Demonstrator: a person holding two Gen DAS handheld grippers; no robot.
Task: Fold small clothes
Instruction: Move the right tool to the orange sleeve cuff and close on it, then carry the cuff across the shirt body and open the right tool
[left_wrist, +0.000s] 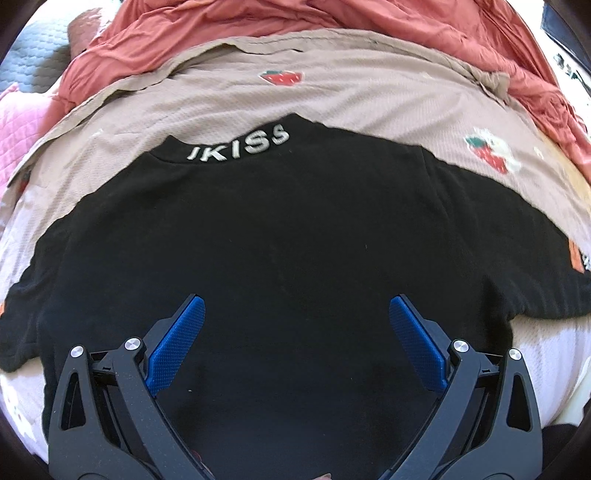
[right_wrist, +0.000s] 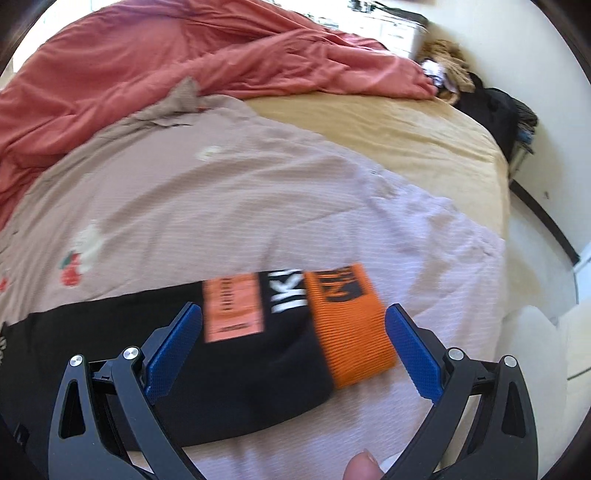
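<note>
A small black shirt (left_wrist: 280, 236) lies flat on a strawberry-print sheet (left_wrist: 369, 99), its collar with white lettering (left_wrist: 240, 144) at the far side. My left gripper (left_wrist: 297, 310) is open above the shirt's body, holding nothing. In the right wrist view the shirt's sleeve (right_wrist: 258, 362) stretches to the right and ends in an orange ribbed cuff (right_wrist: 351, 328), with an orange patch (right_wrist: 234, 306) on it. My right gripper (right_wrist: 293, 317) is open, its blue fingers (right_wrist: 173, 347) on either side of the sleeve end, holding nothing.
A rumpled coral blanket (right_wrist: 166, 62) lies along the far side of the bed. A tan bedspread (right_wrist: 406, 133) covers the right part. The bed's edge (right_wrist: 509, 206) drops off at the right, with dark items and clutter (right_wrist: 491, 103) in the corner. A pink quilt (left_wrist: 22, 129) lies at left.
</note>
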